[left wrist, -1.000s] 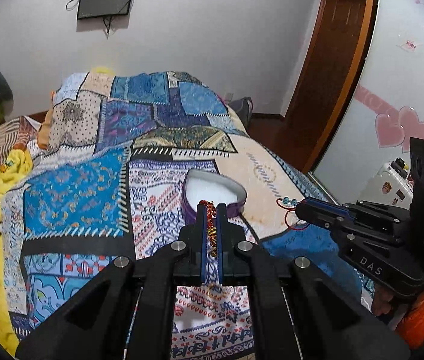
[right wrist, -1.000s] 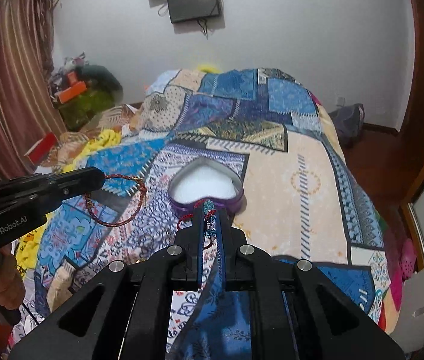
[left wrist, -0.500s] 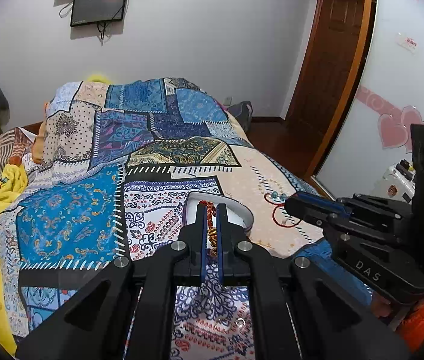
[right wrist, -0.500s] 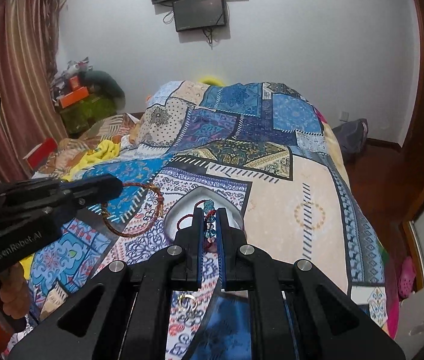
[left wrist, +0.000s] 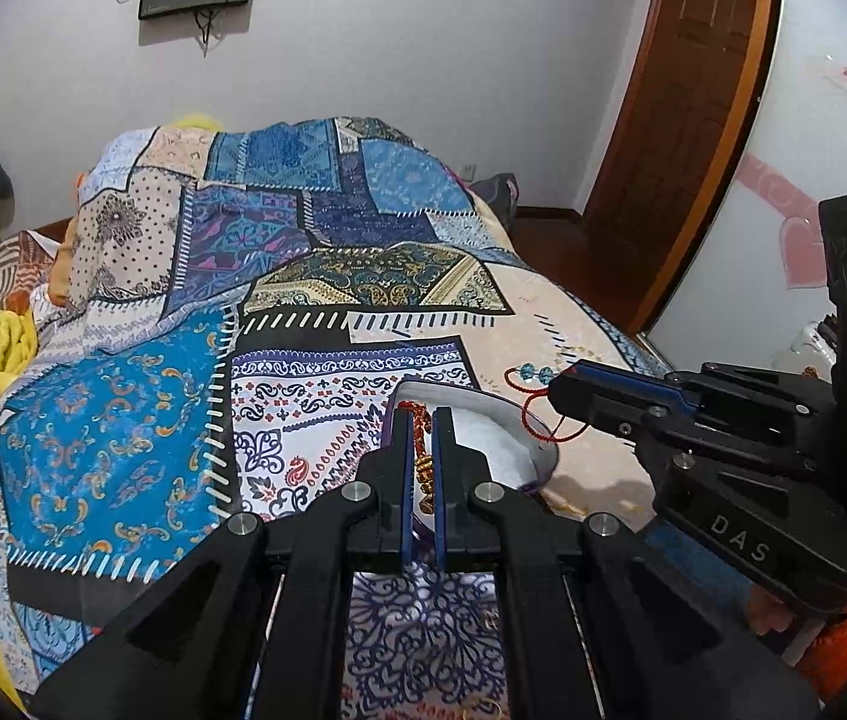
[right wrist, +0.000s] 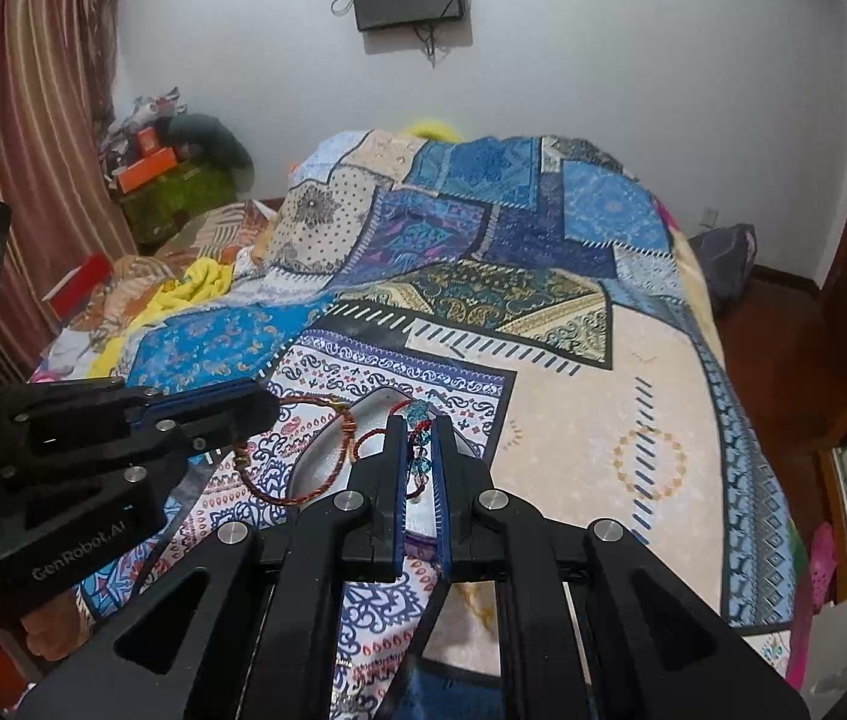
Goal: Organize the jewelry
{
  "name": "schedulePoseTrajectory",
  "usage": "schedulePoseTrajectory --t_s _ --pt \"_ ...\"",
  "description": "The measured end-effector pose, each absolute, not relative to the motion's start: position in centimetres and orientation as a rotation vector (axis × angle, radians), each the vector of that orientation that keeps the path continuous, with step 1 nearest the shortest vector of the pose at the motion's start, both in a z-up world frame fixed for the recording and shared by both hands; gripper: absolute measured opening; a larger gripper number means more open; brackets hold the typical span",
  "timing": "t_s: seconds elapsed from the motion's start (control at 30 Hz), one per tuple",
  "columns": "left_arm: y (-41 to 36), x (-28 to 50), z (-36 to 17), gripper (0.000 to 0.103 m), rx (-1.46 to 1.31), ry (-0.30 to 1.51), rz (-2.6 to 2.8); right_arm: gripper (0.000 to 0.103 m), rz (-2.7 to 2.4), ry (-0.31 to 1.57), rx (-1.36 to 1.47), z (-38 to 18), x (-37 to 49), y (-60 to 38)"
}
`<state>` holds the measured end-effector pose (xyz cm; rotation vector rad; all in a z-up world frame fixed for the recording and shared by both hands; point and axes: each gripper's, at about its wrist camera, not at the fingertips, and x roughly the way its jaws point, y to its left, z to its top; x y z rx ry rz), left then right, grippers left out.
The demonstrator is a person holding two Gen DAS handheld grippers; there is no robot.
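Both tongs have been lowered to the heart-shaped box (left wrist: 519, 450). Left gripper (left wrist: 420, 420) is clamped on a braided red bracelet (right wrist: 297, 450); right gripper (right wrist: 419, 429) is clamped on a blue-beaded red cord bracelet (left wrist: 534, 402), just over the box rim.

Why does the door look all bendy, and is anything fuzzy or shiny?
Left wrist view: the fisheye lens bows the wooden door frame and blackens the corners; the patchwork quilt looks sharp. Right wrist view: the striped curtain is bowed at the left edge and slightly soft, and the heart-shaped box gleams pale grey. Light is even in both views, with no strong shadows.
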<state>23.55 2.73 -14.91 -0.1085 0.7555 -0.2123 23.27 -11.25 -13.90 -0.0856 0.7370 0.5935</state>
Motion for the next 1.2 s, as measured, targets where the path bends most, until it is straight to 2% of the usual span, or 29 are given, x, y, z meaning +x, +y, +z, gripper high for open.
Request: schedulePoseTrajectory --t_s 0.4,1.03,1.13,1.2 --pt "2.6 26.3 -17.1 0.004 -0.12 0.84 -0.238 0.007 0.604 0.836 -0.087 -16.0 25.1 -10.4" --pt "2.5 25.6 -17.7 0.004 -0.083 0.878 -0.229 0.007 0.593 0.923 -0.109 -17.0 25.9 -10.2" --pt "2.5 25.2 -17.4 0.008 -0.078 0.867 -0.232 0.007 0.587 0.923 -0.122 -16.8 25.7 -10.2" --pt "2.5 24.8 -17.1 0.014 -0.073 0.856 -0.23 0.007 0.585 0.92 -0.133 -16.5 25.4 -10.2"
